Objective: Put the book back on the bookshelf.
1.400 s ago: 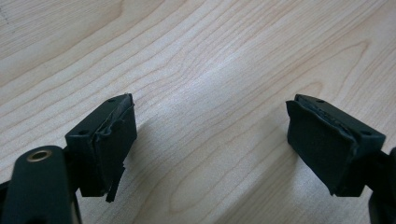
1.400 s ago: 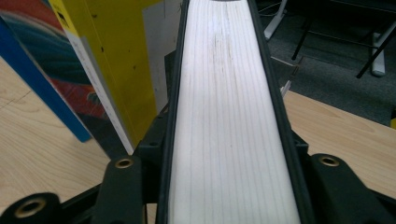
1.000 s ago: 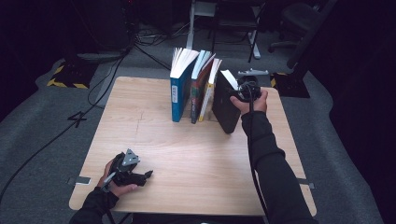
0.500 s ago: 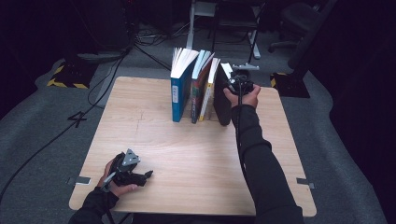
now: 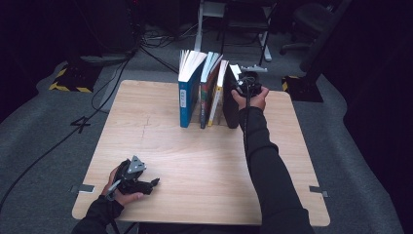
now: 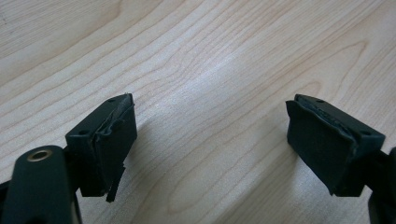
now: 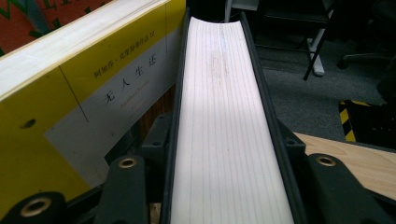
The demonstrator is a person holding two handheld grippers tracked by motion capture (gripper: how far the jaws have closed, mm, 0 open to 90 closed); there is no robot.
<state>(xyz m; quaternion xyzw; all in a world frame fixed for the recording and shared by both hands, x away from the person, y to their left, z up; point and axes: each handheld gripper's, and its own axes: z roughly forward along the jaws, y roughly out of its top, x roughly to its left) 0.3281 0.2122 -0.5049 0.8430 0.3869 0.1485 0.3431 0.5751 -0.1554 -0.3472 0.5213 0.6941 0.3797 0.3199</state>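
Clamping the black book [image 7: 224, 130] from both sides, the right gripper [image 5: 243, 83] has its jaws flat against the covers in its own view, with the page edges running up between them. That book stands last on the right in a row of four at the far edge of the table [image 5: 204, 161]; its lower part is cut off there, and in the high view the hand hides the jaws. Just beside it leans a yellow book [image 7: 88, 93], its title small. The left gripper [image 6: 210, 140] rests near the table's front left corner, jaws wide over bare wood.
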